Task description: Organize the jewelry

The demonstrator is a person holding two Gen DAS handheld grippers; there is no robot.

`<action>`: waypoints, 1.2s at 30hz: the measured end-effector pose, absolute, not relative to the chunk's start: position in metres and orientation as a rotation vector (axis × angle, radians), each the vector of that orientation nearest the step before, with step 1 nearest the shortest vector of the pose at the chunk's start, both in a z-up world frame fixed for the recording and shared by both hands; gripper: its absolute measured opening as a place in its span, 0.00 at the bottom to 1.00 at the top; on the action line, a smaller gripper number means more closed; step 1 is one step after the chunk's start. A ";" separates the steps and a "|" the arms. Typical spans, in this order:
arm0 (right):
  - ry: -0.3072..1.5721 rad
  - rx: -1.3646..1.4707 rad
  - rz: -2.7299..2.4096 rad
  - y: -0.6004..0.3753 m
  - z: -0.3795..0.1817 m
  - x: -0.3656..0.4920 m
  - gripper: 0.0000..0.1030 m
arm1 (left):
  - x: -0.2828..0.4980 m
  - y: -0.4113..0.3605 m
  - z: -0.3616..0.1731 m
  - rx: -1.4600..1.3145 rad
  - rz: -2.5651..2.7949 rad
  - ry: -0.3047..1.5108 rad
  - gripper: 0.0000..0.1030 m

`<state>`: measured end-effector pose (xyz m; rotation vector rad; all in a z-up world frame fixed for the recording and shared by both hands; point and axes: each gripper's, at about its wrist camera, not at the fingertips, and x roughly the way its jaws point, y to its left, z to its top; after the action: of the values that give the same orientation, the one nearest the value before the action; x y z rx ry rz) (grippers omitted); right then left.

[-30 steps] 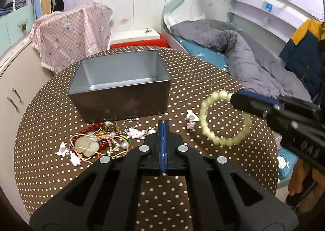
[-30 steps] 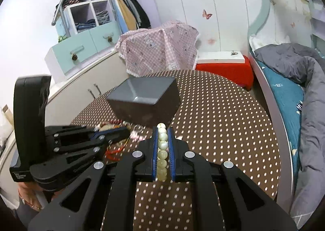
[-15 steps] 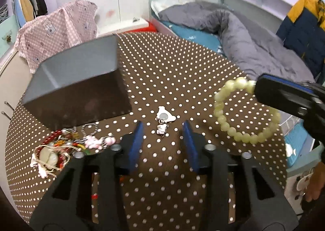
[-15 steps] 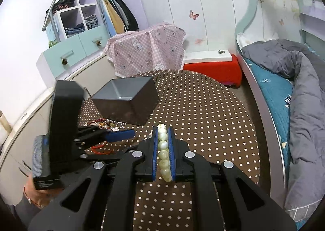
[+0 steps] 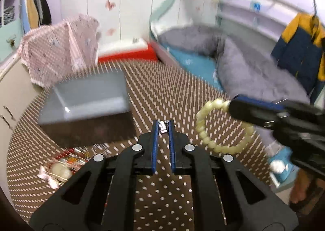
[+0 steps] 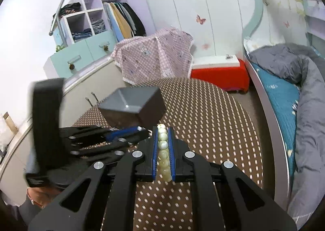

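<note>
The left claw [image 5: 162, 127] pinches a small white charm [image 5: 162, 126] at its tips, held above the dotted tabletop [image 5: 162, 97] just right of the grey box [image 5: 85, 97]. The right claw [image 6: 163, 141] grips the pale bead bracelet [image 6: 163, 145], hanging free over open tabletop toward the bed-side edge. No writing is legible.

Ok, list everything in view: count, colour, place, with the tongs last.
bead bracelet: one, pale yellow-green, held in the air over the table's right side.
small charm: one, white, between the left tong tips.
grey box: one, open, on the table's far left.
jewelry pile: one blurred heap, red and cream, table near left.
table: one, round, brown with white dots.
left tongs: shut on the charm.
right tongs: shut on the bracelet.
</note>
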<state>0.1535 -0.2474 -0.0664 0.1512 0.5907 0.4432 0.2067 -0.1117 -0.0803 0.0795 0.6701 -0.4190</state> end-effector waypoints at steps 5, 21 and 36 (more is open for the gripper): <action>0.514 0.152 0.505 -0.223 -0.037 0.164 0.08 | 0.206 -0.072 -0.045 -0.009 -0.393 0.559 0.10; 0.559 0.089 0.505 -0.145 -0.060 0.239 0.08 | 0.282 -0.009 -0.084 -0.100 -0.251 0.711 0.10; 0.598 0.151 0.471 -0.169 -0.070 0.225 0.13 | 0.262 -0.015 -0.078 -0.057 -0.235 0.685 0.68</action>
<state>0.2250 -0.1685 -0.0697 0.1508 0.5980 0.4710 0.2623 -0.0145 -0.0785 -0.0568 0.6853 -0.2348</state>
